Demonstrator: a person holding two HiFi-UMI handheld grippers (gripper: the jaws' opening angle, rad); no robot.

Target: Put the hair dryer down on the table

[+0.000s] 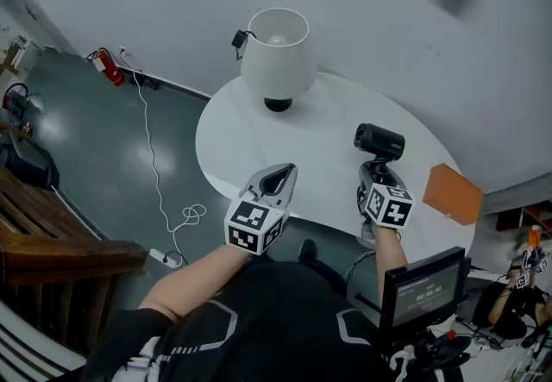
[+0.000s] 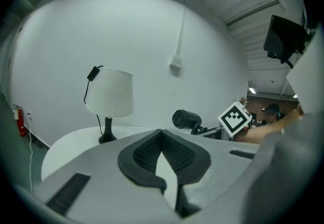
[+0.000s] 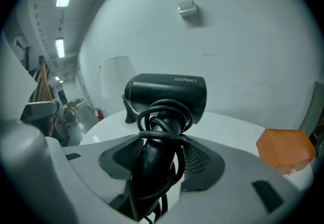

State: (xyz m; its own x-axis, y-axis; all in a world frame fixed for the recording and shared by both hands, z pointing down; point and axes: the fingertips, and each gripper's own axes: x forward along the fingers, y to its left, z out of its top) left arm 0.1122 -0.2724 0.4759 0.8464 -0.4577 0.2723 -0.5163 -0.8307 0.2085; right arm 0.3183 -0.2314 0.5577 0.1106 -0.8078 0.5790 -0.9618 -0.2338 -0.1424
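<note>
white round desk [image 1: 328, 126] fills the middle of the head view, set against a curved pale wall. grey floor [image 1: 95, 139] on the left of the frame, with a thin white cable [image 1: 159, 173] trailing down it and a red fire extinguisher [image 1: 105, 65] at upper left by the wall.

white-shaded lamp [image 1: 276, 48] on a black base stands upright at the desk's far left part, upper centre of the frame. orange box [image 1: 451, 193] at the desk's right edge, right of the frame; whether it lies on the desk or just past the edge i can't tell. small dark screen [image 1: 423, 290] at lower right, near the person's body.

left tongs [image 1: 278, 175] at lower centre of the head view, at the desk's near edge. in the left gripper view the left tongs [image 2: 162, 132] have their tips meeting and nothing between them. empty.

right tongs [image 1: 376, 173] just right of them, centre right of the frame. right gripper view: right tongs [image 3: 164, 142] clamped on the handle of the black hair dryer [image 3: 167, 94], pads pressing both sides, fairly wide because of the handle.

hair dryer [image 1: 379, 140] is held over the desk's near right part, barrel on top and crosswise, handle down in the grip. its black cord [image 3: 162, 117] is looped round the handle just under the barrel. lamp and orange box are well apart from it, one each side.
</note>
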